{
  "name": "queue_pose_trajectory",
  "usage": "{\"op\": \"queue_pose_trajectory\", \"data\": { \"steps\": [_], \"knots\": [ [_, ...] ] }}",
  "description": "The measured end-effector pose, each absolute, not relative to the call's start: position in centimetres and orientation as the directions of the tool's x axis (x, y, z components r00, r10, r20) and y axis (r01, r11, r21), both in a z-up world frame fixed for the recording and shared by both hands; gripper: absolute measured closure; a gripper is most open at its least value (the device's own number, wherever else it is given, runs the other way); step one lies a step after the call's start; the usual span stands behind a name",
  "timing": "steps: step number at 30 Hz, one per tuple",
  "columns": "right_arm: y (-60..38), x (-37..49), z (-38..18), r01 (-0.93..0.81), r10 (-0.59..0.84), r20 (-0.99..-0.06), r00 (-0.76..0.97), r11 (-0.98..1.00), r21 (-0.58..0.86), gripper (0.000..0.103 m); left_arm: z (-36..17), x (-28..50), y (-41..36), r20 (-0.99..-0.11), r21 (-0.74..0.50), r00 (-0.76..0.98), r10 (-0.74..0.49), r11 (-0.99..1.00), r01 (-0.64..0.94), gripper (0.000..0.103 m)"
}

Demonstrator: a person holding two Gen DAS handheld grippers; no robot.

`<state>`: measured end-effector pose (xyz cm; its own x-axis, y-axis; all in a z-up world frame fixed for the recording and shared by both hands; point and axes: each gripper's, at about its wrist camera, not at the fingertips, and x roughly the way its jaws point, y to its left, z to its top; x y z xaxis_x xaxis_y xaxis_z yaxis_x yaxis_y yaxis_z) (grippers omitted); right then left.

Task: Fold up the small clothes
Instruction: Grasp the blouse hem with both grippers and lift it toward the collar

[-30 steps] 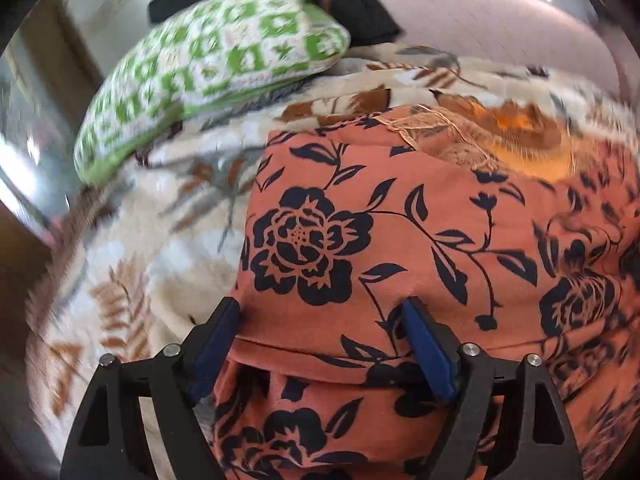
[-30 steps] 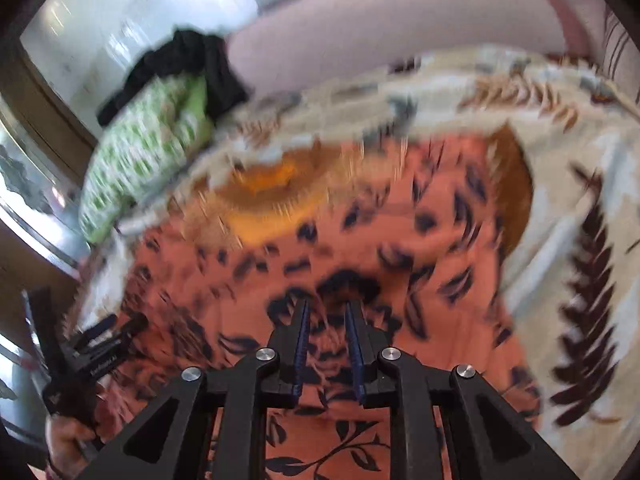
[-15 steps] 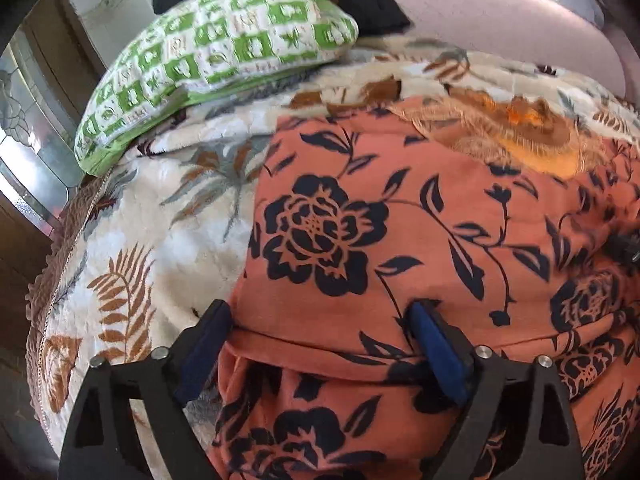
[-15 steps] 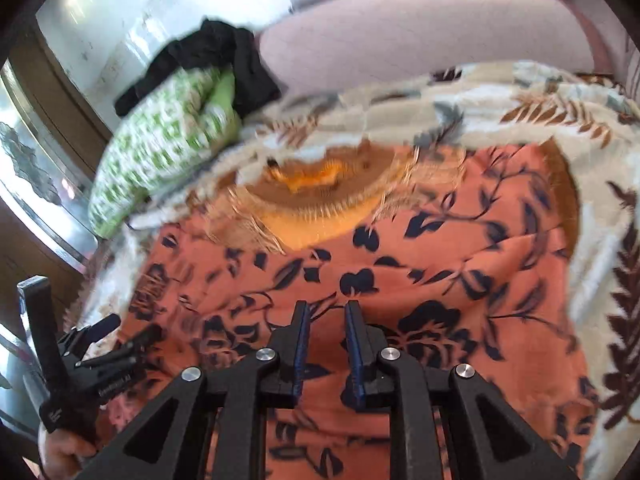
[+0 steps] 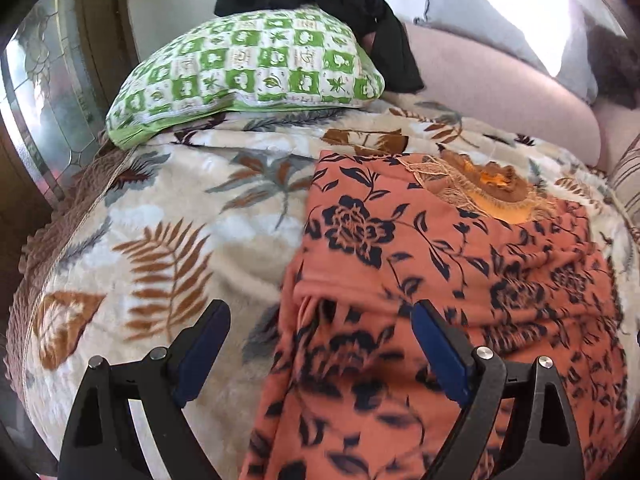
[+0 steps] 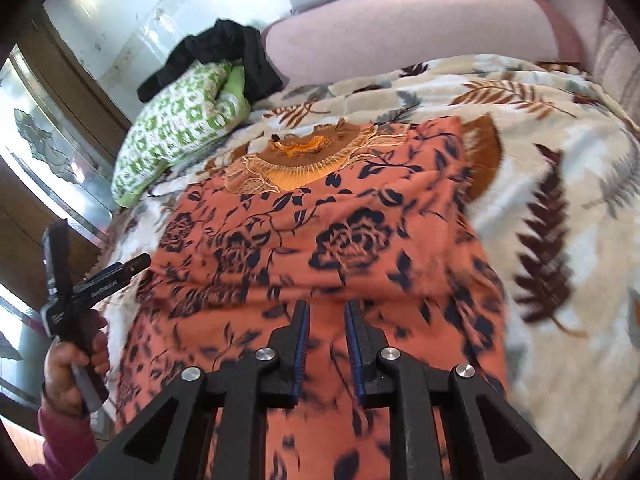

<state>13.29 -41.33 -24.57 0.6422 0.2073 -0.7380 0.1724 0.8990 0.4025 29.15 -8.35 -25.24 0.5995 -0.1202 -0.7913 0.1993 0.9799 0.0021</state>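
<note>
An orange garment with a dark floral print and an embroidered neckline lies flat on the leaf-print blanket, neckline at the far end. My left gripper hovers above the garment's near left edge. It is open wide, and its pads touch no cloth. In the right wrist view the garment fills the middle. My right gripper hangs over the garment's near part, with a narrow gap between its jaws and nothing pinched. A hand holds the left gripper at that view's left edge.
A green-and-white checked pillow lies at the blanket's far left with black clothing draped over it. A pink sofa back and a grey cushion lie behind. A patterned glass panel is on the left.
Both grippers have pulled back and risen from the garment. The left jaws straddled a fold of cloth before and now hang free beside its left edge.
</note>
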Motion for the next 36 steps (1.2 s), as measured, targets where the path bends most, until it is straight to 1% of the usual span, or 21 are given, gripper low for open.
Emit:
{"op": "queue_pose_trajectory", "data": {
  "steps": [2, 3, 4, 6, 8, 10, 11, 13, 14, 16, 18, 20, 22, 24, 25, 26, 28, 29, 30, 32, 36],
  "knots": [
    [-41.9, 10.3, -23.5, 0.186, 0.204, -0.729, 0.654, 0.89, 0.416, 0.06, -24.7, 27.5, -6.7, -0.794, -0.025, 0.593, -0.136, 0.981, 0.193, 0.011],
    [-42.6, 8.9, -23.2, 0.209, 0.21, -0.72, 0.661, 0.871, 0.446, 0.026, -24.6, 26.4, -5.9, -0.796, -0.034, 0.588, -0.146, 0.98, 0.198, 0.011],
    [-43.2, 7.2, -22.8, 0.231, 0.21, -0.705, 0.678, 0.849, 0.475, 0.017, -24.6, 25.1, -4.9, -0.797, -0.042, 0.583, -0.157, 0.978, 0.205, 0.011],
    [-43.9, 5.1, -22.6, 0.256, 0.214, -0.704, 0.677, 0.829, 0.498, 0.017, -25.2, 22.6, -2.9, -0.806, -0.064, 0.563, -0.182, 0.973, 0.223, 0.011],
    [-44.6, 3.4, -22.9, 0.272, 0.228, -0.723, 0.652, 0.819, 0.504, 0.017, -26.6, 19.9, -0.6, -0.83, -0.083, 0.518, -0.205, 0.965, 0.248, 0.011],
    [-45.3, 1.8, -23.7, 0.327, 0.201, -0.771, 0.605, 0.819, 0.471, 0.017, -28.3, 17.9, 1.7, -0.859, -0.075, 0.478, -0.186, 0.967, 0.242, 0.011],
    [-45.4, 1.1, -24.1, 0.341, 0.206, -0.78, 0.592, 0.812, 0.473, 0.017, -28.9, 17.1, 2.8, -0.868, -0.075, 0.464, -0.176, 0.971, 0.229, 0.011],
    [-45.8, -0.2, -25.1, 0.369, 0.213, -0.791, 0.574, 0.795, 0.481, 0.017, -30.2, 15.8, 4.9, -0.883, -0.113, 0.429, -0.189, 0.974, 0.197, 0.011],
    [-45.9, -0.7, -25.6, 0.378, 0.21, -0.794, 0.571, 0.791, 0.481, 0.017, -30.9, 15.2, 6.1, -0.888, -0.163, 0.404, -0.22, 0.972, 0.172, 0.011],
    [-46.3, -1.7, -27.2, 0.405, 0.203, -0.806, 0.555, 0.781, 0.476, 0.019, -31.7, 14.4, 7.5, -0.884, -0.257, 0.368, -0.288, 0.957, 0.132, 0.011],
    [-46.5, -2.2, -29.1, 0.437, 0.216, -0.82, 0.53, 0.759, 0.483, 0.019, -31.7, 13.5, 7.8, -0.869, -0.3, 0.372, -0.327, 0.945, 0.131, 0.011],
    [-46.7, -2.5, -30.6, 0.458, 0.233, -0.827, 0.512, 0.74, 0.492, 0.019, -31.6, 13.0, 7.2, -0.856, -0.32, 0.373, -0.358, 0.934, 0.162, 0.011],
    [-46.5, -2.7, -31.6, 0.468, 0.242, -0.831, 0.501, 0.732, 0.495, 0.024, -31.5, 12.8, 6.7, -0.854, -0.292, 0.396, -0.336, 0.941, 0.17, 0.012],
    [-46.2, -2.9, -31.6, 0.461, 0.227, -0.833, 0.504, 0.745, 0.482, 0.027, -31.5, 13.3, 6.8, -0.853, -0.279, 0.411, -0.321, 0.947, 0.162, 0.02],
    [-46.0, -2.9, -31.6, 0.454, 0.231, -0.835, 0.499, 0.751, 0.479, 0.031, -31.6, 13.8, 6.8, -0.847, -0.303, 0.405, -0.343, 0.939, 0.163, 0.022],
    [-45.9, -2.9, -31.6, 0.449, 0.234, -0.838, 0.493, 0.757, 0.475, 0.033, -31.7, 14.1, 6.8, -0.839, -0.327, 0.401, -0.367, 0.93, 0.167, 0.024],
    [-45.5, -3.0, -31.7, 0.442, 0.23, -0.847, 0.478, 0.771, 0.459, 0.042, -31.7, 14.5, 6.5, -0.842, -0.318, 0.396, -0.368, 0.929, 0.188, 0.026],
    [-45.2, -2.9, -31.7, 0.438, 0.227, -0.851, 0.473, 0.777, 0.451, 0.044, -31.5, 14.6, 6.1, -0.844, -0.305, 0.392, -0.366, 0.929, 0.211, 0.033],
    [-44.9, -3.0, -31.7, 0.433, 0.224, -0.854, 0.47, 0.784, 0.444, 0.047, -31.4, 14.6, 5.9, -0.845, -0.299, 0.386, -0.371, 0.925, 0.233, 0.044],
    [-44.7, -3.2, -31.7, 0.428, 0.224, -0.855, 0.467, 0.789, 0.441, 0.048, -31.4, 14.8, 5.3, -0.842, -0.321, 0.359, -0.402, 0.909, 0.266, 0.054],
    [-44.4, -3.2, -31.8, 0.417, 0.236, -0.86, 0.453, 0.796, 0.438, 0.048, -31.6, 15.0, 5.5, -0.844, -0.35, 0.33, -0.422, 0.901, 0.257, 0.054]
  ]
}}
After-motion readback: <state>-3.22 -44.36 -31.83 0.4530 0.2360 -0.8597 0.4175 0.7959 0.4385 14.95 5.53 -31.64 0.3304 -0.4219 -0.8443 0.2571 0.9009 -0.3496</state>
